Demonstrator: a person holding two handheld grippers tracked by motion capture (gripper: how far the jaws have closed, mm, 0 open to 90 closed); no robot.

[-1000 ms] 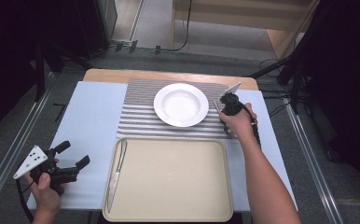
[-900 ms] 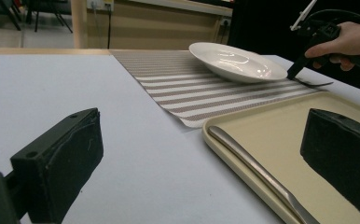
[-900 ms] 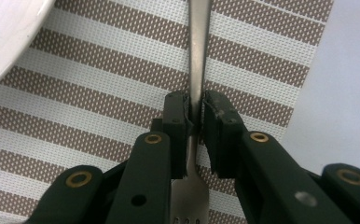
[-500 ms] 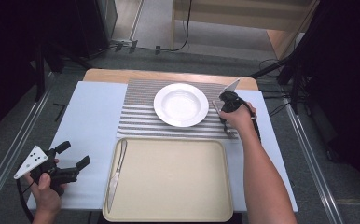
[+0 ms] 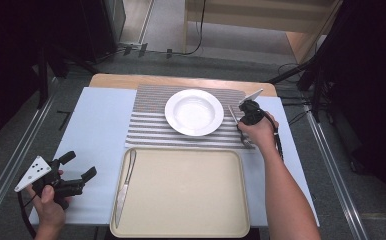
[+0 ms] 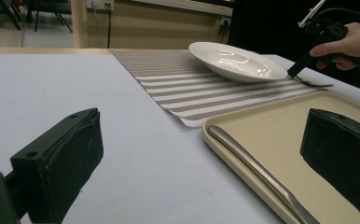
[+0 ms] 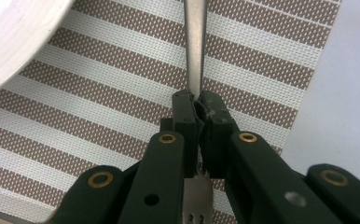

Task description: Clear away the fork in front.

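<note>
1. The slim, silver metal fork (image 7: 194, 51) lies flat on the brown-and-white striped woven placemat (image 5: 151, 120), just to the right of the round white ceramic plate (image 5: 194, 112) as the high view shows it. Its narrow, polished handle runs away from the plate's near side, and its tines show below the jaws in the right gripper view.
2. The right gripper (image 7: 197, 100) stands over the fork beside the plate, its black jaws brought together on the handle, so the pads pinch the metal from both sides.
3. Against the earlier frames, these jaws have just been closing on the fork's handle; the hand itself sits almost where it was, right of the plate.
4. Nearer the person than the plate, the flat beige plastic tray (image 5: 181, 195) touches the placemat's near edge. A silver metal table knife (image 5: 126, 185) lies along the tray's left rim.
5. The left gripper (image 5: 78, 167) hovers well left of the plate, beside the tray, over the pale blue table cover (image 5: 93, 135). Its jaws are spread wide with nothing between them, and it has not shifted since the earlier frames.
6. Plate, tray and knife lie as before.
</note>
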